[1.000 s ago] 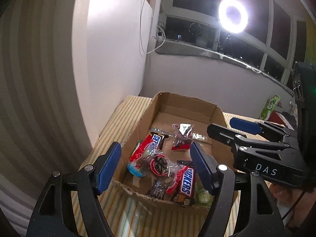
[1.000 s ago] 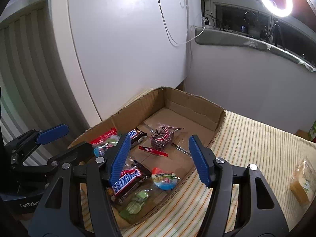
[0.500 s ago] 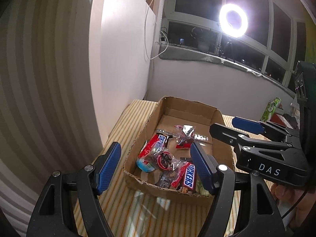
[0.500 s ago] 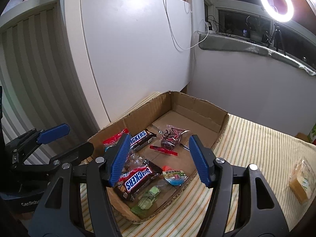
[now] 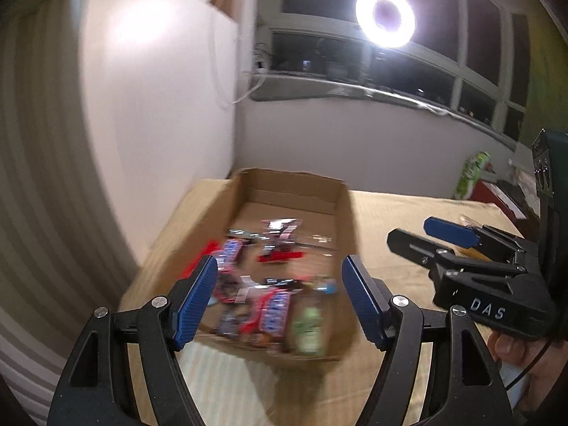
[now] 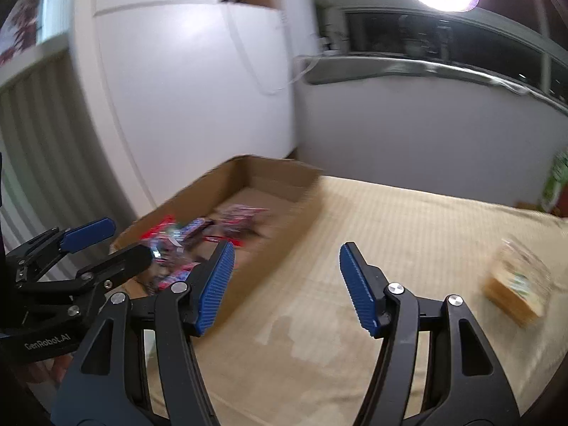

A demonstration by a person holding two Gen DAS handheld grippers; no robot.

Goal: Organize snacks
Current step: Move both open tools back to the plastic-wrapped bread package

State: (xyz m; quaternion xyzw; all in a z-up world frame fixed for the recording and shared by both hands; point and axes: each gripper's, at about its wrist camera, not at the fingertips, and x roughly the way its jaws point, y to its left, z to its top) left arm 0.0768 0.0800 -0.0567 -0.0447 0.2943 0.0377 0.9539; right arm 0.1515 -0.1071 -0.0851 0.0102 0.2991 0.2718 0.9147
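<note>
Snacks fill the cardboard box; both grippers' jaws gape empty.

- Both views smeared w/ motion blur; only gripper bodies sharp.
- Snacks in cardboard box: wrappers streaked, labels unreadable; red/blue bar and green pack shapes only, exact count can't tell.
- Left gripper fingers cover box's near corners and part of the snack pile.
- Right wrist view: left gripper body hides box's near end; right gripper's left pad overlaps box wall.
- Yellowish pack on striped cloth: blurred, contents unclear.
- Green item far right: too blurred to ID; in right view cut by frame edge.
- Hand under right gripper: only fingers show, rest cut off.
</note>
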